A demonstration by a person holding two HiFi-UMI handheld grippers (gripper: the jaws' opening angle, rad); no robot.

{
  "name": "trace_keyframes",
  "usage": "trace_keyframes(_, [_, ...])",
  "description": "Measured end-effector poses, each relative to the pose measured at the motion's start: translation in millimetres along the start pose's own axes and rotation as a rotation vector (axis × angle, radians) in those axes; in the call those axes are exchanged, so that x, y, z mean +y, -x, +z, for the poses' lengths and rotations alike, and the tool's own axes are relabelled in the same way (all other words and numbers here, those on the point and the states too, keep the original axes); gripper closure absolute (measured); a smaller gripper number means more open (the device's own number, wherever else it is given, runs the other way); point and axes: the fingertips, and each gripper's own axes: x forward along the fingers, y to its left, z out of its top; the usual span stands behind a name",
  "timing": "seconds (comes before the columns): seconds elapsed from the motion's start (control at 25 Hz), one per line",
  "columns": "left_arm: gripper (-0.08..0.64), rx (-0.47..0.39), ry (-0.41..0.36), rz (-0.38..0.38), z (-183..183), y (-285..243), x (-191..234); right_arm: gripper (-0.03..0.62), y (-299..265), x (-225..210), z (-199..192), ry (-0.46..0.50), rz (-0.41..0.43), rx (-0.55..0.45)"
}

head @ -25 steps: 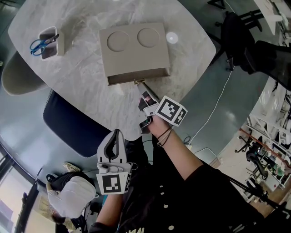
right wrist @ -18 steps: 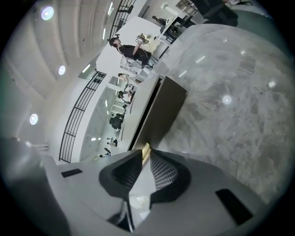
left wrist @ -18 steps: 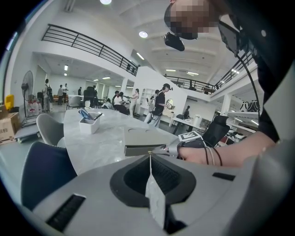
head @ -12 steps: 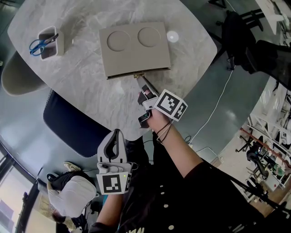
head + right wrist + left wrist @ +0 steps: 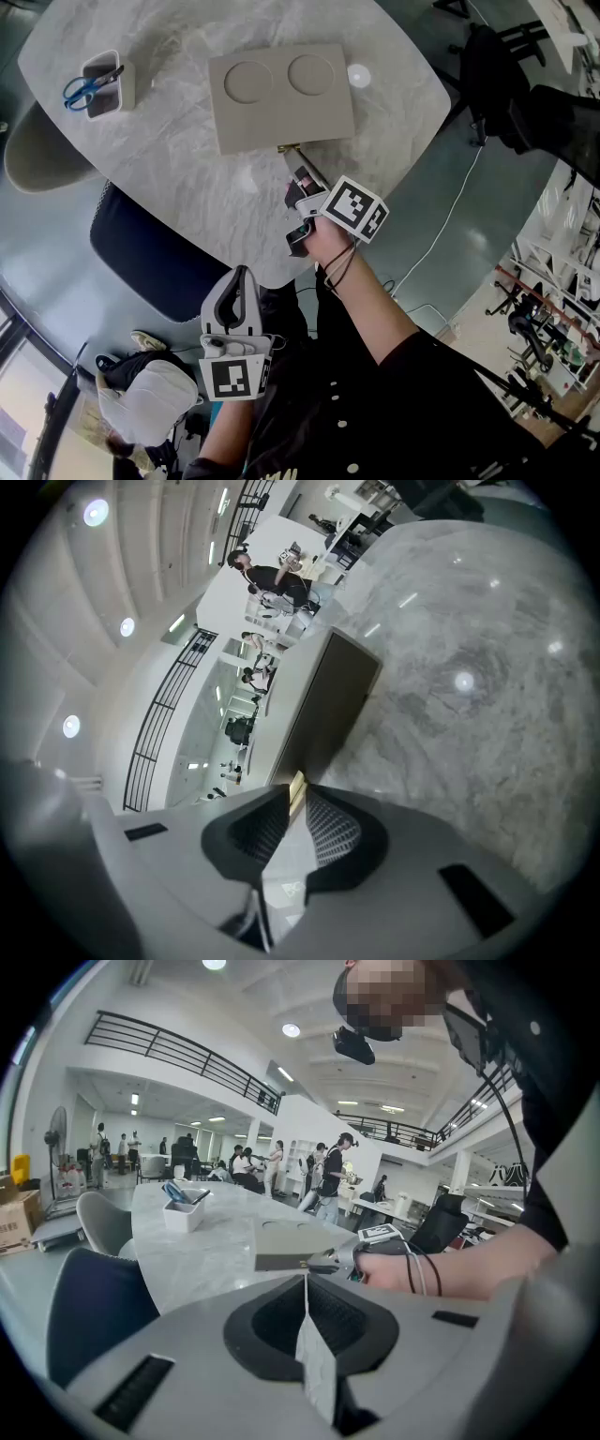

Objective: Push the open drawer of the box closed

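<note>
Your right tool (image 5: 291,157) is clenched with tips at the handle (image 5: 281,148) of the drawer (image 5: 333,705), seemingly flush in the box (image 5: 281,94) on the worktop (image 5: 187,178); pressing harder could skid the box away.

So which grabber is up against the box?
The right gripper: its shut fingers reach across the table to the small brass handle on the box front. The left gripper hangs near the person's body, off the table.
</note>
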Motion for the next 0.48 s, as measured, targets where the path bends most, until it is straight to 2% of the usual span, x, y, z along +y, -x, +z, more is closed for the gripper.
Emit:
trace_keyframes(0.32, [0.543, -0.014, 0.000, 0.002, 4.0, 1.9, -5.4, 0.546, 7.6, -1.4, -5.3, 0.015, -0.003, 0.026])
trace_keyframes(0.48, [0.543, -0.028, -0.003, 0.000, 8.9, 2.7, -11.3, 0.584, 21.9, -0.4, -14.6, 0.023, 0.003, 0.046])
